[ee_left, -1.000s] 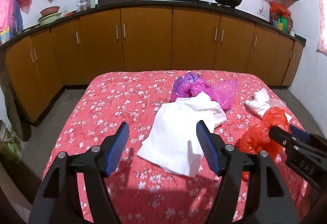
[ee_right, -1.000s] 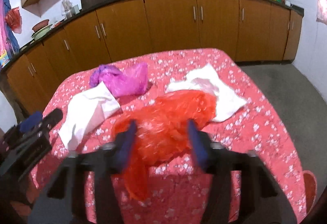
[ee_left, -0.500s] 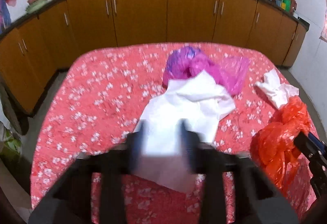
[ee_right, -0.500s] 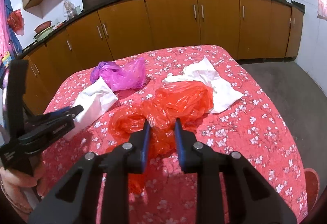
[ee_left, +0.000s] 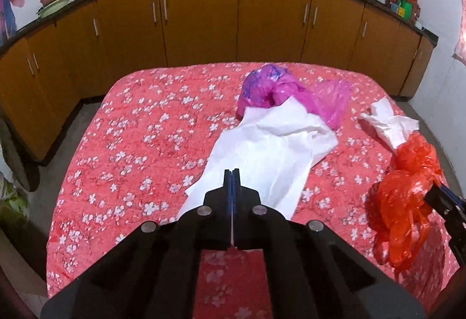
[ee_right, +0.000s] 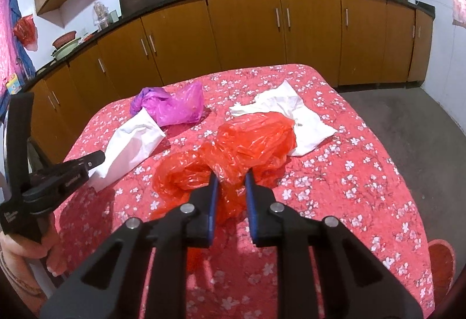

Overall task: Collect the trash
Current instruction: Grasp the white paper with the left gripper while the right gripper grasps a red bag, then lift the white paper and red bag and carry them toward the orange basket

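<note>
1. Since the earlier frames, both tongs have been closing: the left tongs (ee_left: pixel 231 173) went from wide open around the white crumpled plastic sheet (ee_left: pixel 262 150) to fully shut, and the right tongs (ee_right: pixel 230 177) narrowed from a loose straddle to a tight gap.
2. Left tongs: jaws meet with no gap; the near edge of the white sheet is pinched between them. The rest of the sheet lies flat on the red floral bedspread (ee_left: pixel 139 144).
3. Right tongs: jaws stand slightly apart, pressed onto a bunched fold of the orange-red crinkled plastic bag (ee_right: pixel 247 144). The bag rests on the bedspread, overlapping a white crumpled paper wrapper (ee_right: pixel 303 126).
4. Uncollected: the wrapper and a magenta thin plastic bag (ee_right: pixel 171 106), which sits at the far end of the white sheet, touching it.
5. Judgement: two pieces are now secured, one per tool. The lift has not begun. The next move calls for raising both clear of the bedspread; thin film may slip or drag the neighbouring pieces along.
</note>
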Tool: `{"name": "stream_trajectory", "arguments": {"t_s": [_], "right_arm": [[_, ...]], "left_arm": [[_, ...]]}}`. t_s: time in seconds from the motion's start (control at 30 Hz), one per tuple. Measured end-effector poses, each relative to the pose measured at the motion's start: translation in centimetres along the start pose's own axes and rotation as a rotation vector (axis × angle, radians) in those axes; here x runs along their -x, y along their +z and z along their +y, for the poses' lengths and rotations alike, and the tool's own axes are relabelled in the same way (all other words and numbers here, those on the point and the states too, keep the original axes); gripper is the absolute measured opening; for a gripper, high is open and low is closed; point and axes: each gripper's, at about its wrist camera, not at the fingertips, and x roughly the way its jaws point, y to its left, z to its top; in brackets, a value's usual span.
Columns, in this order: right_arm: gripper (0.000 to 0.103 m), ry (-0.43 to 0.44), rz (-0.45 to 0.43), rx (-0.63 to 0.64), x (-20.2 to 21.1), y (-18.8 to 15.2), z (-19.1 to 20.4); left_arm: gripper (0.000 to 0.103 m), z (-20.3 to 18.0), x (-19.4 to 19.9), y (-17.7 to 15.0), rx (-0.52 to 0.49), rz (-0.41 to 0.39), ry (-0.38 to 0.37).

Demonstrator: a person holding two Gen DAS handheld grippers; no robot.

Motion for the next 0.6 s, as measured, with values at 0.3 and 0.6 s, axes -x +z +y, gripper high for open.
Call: {"name": "stream_trajectory", "arguments": {"t_s": [0.3, 0.6], "right_arm": [[0.028, -0.006, 0.037, 0.013, -1.1, 0.2, 0.3], [0.02, 0.009, 0.029, 0.018, -1.1, 0.3, 0.4]], "left_arm": [[0.021, 1.1, -1.6, 0.2, 0.056, 0.076, -0.005], [0.0, 0.7, -2.3, 0.6, 0.03, 0.079, -0.025]]}}
